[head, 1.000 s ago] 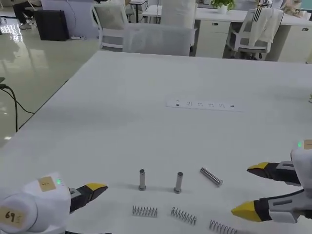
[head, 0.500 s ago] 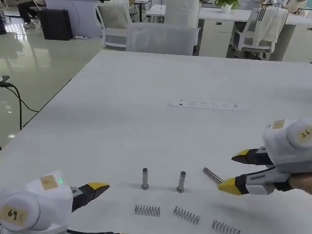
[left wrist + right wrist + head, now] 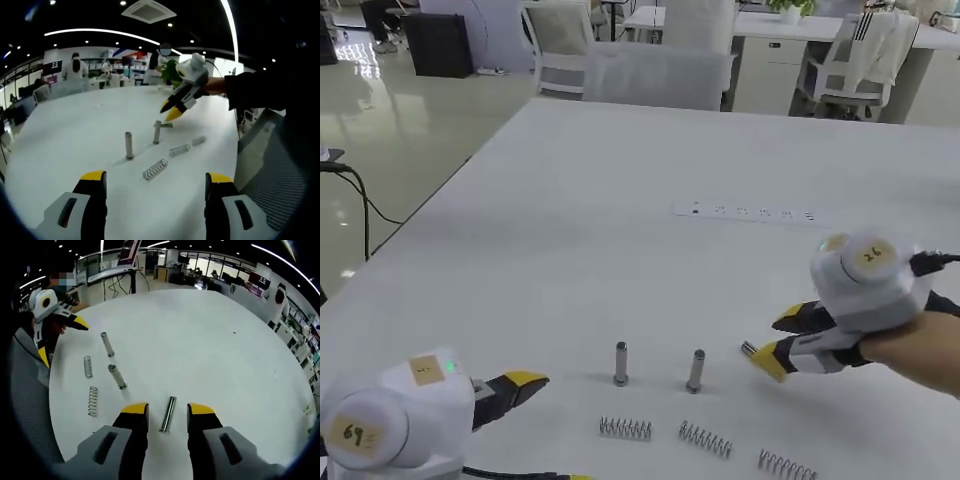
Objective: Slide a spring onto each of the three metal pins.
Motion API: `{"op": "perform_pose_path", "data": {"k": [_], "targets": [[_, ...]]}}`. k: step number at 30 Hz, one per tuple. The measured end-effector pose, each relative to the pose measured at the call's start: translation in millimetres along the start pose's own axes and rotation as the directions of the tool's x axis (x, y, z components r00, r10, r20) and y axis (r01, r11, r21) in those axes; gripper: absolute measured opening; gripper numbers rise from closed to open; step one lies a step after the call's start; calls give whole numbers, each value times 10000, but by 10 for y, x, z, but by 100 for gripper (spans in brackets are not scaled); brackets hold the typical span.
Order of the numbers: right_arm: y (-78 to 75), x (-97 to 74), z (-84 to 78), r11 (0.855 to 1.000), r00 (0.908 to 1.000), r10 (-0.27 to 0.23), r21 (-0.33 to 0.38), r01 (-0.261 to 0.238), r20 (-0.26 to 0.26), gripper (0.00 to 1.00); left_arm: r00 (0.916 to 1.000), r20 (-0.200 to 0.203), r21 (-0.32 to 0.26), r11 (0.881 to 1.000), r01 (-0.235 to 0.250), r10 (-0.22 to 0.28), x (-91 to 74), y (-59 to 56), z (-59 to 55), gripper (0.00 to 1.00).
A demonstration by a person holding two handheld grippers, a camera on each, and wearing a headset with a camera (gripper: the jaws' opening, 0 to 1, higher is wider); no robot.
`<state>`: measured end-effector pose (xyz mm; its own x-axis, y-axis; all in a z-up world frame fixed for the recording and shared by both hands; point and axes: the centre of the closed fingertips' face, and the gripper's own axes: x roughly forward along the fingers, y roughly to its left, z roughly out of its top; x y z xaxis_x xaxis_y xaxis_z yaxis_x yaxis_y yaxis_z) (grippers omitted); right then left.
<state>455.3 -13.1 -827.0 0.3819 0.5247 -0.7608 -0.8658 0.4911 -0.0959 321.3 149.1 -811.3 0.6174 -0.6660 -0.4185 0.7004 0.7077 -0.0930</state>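
Note:
Two metal pins point(image 3: 621, 362) point(image 3: 696, 370) stand upright on the white table point(image 3: 600, 220). A third pin point(image 3: 167, 413) lies flat, and my right gripper point(image 3: 775, 340) is open with one jaw on each side of it, not closed on it. Three springs point(image 3: 625, 429) point(image 3: 705, 440) point(image 3: 786, 466) lie in a row in front of the pins. My left gripper point(image 3: 545, 430) is open and holds nothing, low at the near left, a short way left of the first spring. In the left gripper view the springs point(image 3: 154, 169) lie ahead of its jaws.
A white power strip point(image 3: 750, 213) is set into the table beyond the pins. Office chairs point(image 3: 650, 75) stand at the far edge. The table's left edge point(image 3: 440, 200) drops to a glossy floor with a cable.
My right gripper has moved left and down from the right edge to the lying pin, and its jaws now straddle that pin. The left gripper has hardly moved.

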Motion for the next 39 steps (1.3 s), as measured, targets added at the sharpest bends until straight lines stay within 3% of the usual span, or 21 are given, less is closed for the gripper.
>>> {"op": "perform_pose_path", "data": {"k": [6,17,39], "targets": [[-41,85,-4,9996,9990,-202,164,209,-397,18,10000,10,-24,10000,15,-15,4,-1,-4,77],[-73,201,-70,9989,9949,-269,368,305,-969,9,10000,5,-78,10000,41,-41,11,1,-20,76],[-74,373,-137,9950,9851,-112,961,280,-1716,6,10000,-72,-150,9999,54,-55,5,21,-56,75]]}}
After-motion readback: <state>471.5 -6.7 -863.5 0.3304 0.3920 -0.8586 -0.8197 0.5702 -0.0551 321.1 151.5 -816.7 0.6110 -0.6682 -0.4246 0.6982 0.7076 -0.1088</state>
